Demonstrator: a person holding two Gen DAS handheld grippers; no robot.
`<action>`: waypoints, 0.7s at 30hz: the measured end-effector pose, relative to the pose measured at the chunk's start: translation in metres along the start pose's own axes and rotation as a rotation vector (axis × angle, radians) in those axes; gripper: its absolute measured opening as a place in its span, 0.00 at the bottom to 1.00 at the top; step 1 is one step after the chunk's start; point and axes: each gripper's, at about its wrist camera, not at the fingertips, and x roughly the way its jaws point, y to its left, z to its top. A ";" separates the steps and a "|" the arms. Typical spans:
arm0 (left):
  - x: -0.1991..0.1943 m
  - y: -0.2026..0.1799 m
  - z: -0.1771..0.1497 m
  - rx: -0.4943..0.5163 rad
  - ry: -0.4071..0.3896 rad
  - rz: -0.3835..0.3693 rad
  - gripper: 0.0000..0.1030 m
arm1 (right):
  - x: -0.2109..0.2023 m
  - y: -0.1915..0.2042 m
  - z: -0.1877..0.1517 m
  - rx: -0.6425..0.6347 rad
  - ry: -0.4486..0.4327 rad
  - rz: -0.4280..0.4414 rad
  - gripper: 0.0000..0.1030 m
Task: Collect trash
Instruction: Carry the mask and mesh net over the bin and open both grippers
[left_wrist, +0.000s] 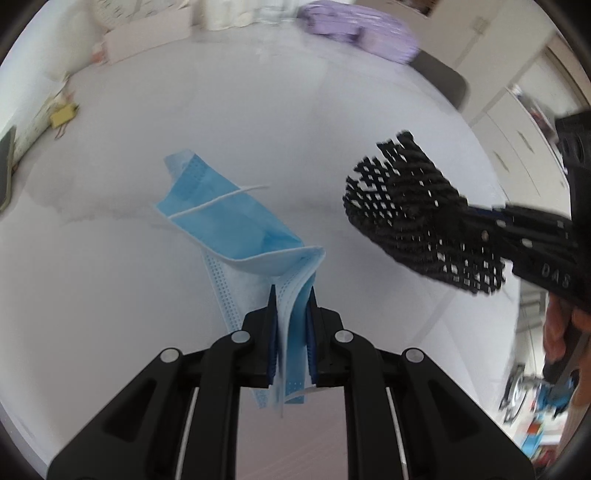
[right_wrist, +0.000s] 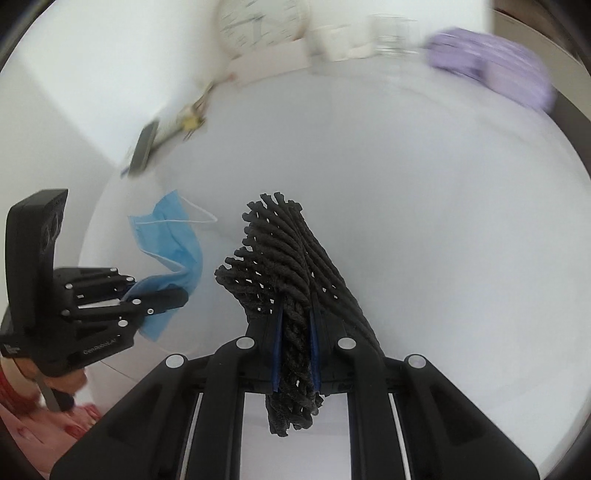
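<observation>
My left gripper (left_wrist: 292, 295) is shut on a crumpled blue face mask (left_wrist: 236, 218) and holds it above the white table (left_wrist: 110, 277). The mask's white ear loop hangs across it. My right gripper (right_wrist: 296, 314) is shut on a piece of black foam netting (right_wrist: 284, 254), also held above the table. In the left wrist view the netting (left_wrist: 410, 206) and the right gripper (left_wrist: 480, 221) come in from the right. In the right wrist view the left gripper (right_wrist: 184, 295) with the mask (right_wrist: 173, 240) is at the left.
A purple cloth bundle (left_wrist: 354, 26) lies at the table's far side, with a white box (left_wrist: 144, 37) to its left. A yellow clip (left_wrist: 63, 115) and a dark phone-like slab (right_wrist: 142, 151) lie by the wall. A clock (right_wrist: 258, 22) leans at the back.
</observation>
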 end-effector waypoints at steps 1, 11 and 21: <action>-0.005 -0.011 -0.005 0.024 0.000 -0.010 0.11 | -0.016 -0.003 -0.018 0.050 -0.022 -0.003 0.12; -0.045 -0.153 -0.089 0.347 0.039 -0.139 0.11 | -0.159 -0.030 -0.223 0.440 -0.150 -0.204 0.13; -0.050 -0.283 -0.188 0.647 0.142 -0.261 0.11 | -0.167 -0.040 -0.438 0.730 -0.062 -0.387 0.15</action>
